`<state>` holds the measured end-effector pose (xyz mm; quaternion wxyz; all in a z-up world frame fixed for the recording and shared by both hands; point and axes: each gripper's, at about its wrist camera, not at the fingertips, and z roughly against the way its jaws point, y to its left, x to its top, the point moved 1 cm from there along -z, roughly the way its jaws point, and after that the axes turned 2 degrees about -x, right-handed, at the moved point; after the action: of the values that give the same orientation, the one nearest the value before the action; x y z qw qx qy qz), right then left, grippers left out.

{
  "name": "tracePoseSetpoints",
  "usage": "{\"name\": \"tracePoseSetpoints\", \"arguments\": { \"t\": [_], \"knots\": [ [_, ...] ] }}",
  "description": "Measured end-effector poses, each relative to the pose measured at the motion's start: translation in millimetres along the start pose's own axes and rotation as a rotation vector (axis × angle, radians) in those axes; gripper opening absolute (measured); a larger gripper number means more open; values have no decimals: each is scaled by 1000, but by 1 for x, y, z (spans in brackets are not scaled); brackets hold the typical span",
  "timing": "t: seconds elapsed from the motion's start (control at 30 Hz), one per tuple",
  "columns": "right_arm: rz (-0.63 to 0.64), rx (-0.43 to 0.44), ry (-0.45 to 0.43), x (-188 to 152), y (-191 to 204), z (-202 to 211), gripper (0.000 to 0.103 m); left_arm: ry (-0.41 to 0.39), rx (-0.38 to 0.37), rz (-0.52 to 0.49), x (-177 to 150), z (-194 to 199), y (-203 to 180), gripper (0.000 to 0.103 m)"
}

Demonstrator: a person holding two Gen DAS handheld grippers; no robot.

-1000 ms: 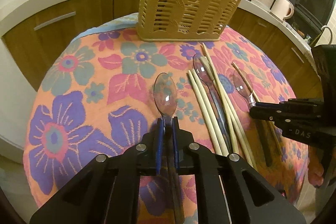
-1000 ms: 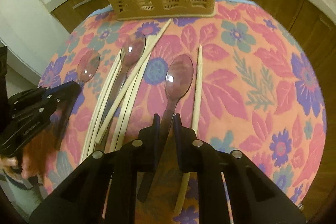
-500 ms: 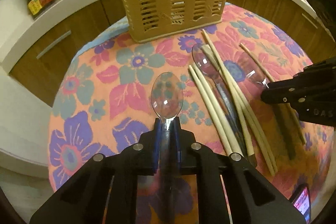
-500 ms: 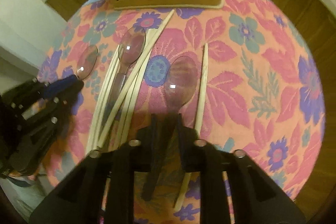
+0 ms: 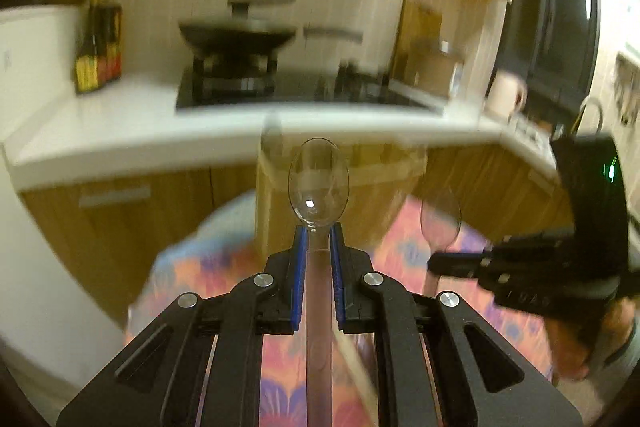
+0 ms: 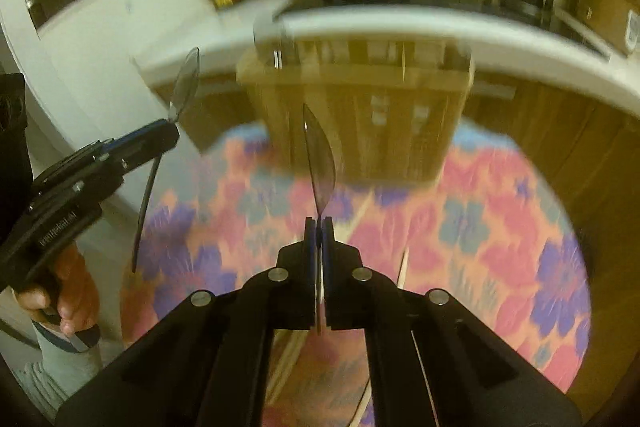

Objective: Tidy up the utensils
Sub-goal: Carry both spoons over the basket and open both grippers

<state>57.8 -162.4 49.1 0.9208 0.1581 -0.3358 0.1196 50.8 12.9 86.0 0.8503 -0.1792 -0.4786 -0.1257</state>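
My left gripper (image 5: 319, 235) is shut on the handle of a clear plastic spoon (image 5: 318, 183), bowl facing the camera, lifted above the table. My right gripper (image 6: 319, 227) holds a second clear spoon (image 6: 320, 155) turned edge-on, its jaws closing tight on the thin handle. In the left wrist view the right gripper (image 5: 434, 261) and its spoon (image 5: 440, 219) hang at the right. In the right wrist view the left gripper (image 6: 170, 133) and its spoon (image 6: 186, 83) are at the left. The tan slotted basket (image 6: 380, 115) stands blurred ahead of both spoons.
The round table has a floral cloth (image 6: 500, 227) with pale chopsticks (image 6: 402, 267) lying on it. Behind runs a white counter (image 5: 120, 123) with a wok (image 5: 236, 35) on the stove and sauce bottles (image 5: 98, 43). A hand (image 6: 76, 291) holds the left tool.
Both grippers rose off the cloth with their spoons and tilted up toward the basket. The right spoon rolled edge-on between the jaws. Now the counter fills the upper views.
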Motion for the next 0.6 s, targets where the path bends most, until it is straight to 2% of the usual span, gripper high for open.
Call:
{"name": "tracePoseSetpoints", "arguments": {
  "t": [0.17,0.33,0.43,0.5,0.6],
  "knots": [
    [-21,52,-147,42,-5,30,1,-114,-29,6,46,-6,-2,10],
    [-35,95,-263,79,-7,48,1,-238,-82,41,76,-17,3,10],
    [-47,67,-342,100,-12,56,1,-301,-112,65,88,-29,6,10],
    [-39,30,-399,109,-13,57,1,-337,-102,74,93,-40,8,10],
    [-45,-66,-426,118,-16,46,1,-408,-58,67,95,-57,7,10]
  ]
}}
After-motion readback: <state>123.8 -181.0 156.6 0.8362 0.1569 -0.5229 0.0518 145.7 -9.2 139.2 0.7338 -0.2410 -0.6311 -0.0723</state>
